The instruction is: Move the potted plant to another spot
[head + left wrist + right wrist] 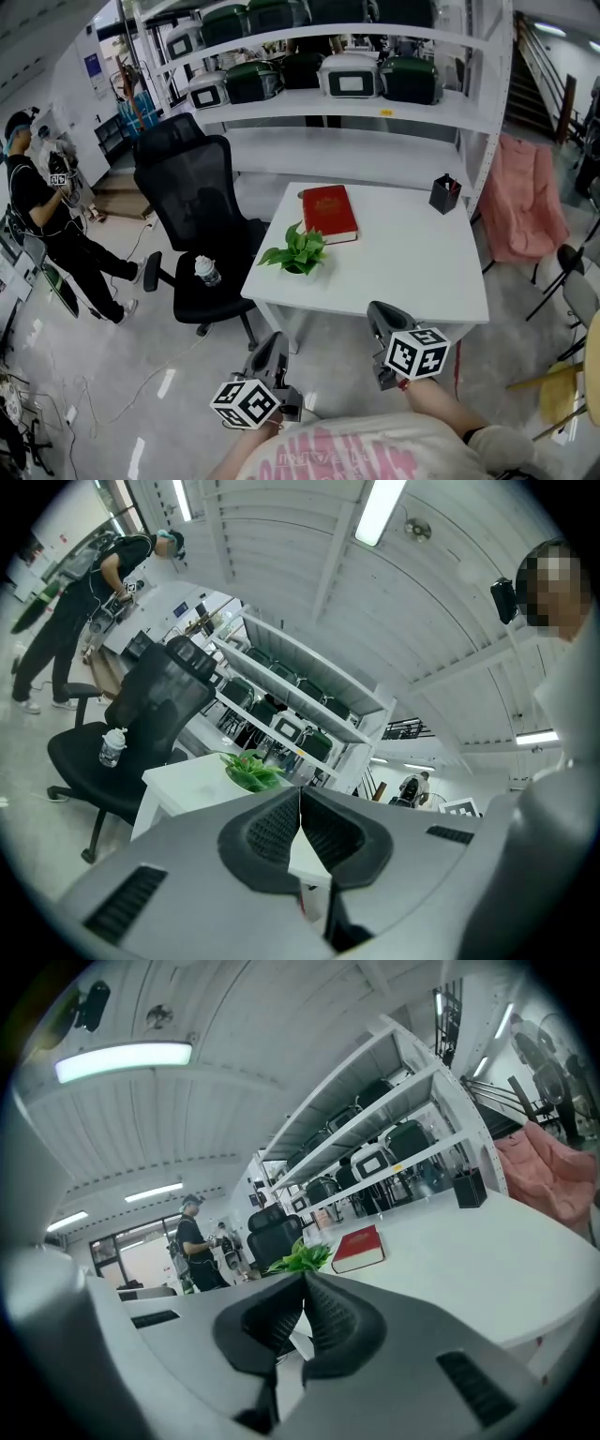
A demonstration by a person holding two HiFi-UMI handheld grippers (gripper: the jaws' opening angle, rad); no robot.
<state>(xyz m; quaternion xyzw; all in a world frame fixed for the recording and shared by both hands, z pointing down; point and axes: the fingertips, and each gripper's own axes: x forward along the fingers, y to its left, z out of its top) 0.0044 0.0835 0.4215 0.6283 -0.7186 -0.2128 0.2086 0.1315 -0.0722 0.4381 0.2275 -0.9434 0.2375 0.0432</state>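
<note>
Beyond left tongs, right tongs, potted plant

In the head view, the leaves of the small green potted plant at the near left corner of the white square table are covering its pot completely. The lettering on the red hardcover book at the table's far left is showing too small for me to read. So is whatever is standing in the black pen holder at the table's far right corner. In its own view the left gripper is blocking the plant's base and the table's near part. The right gripper is doing likewise, and the bottom edge is cutting off both bodies.
</note>
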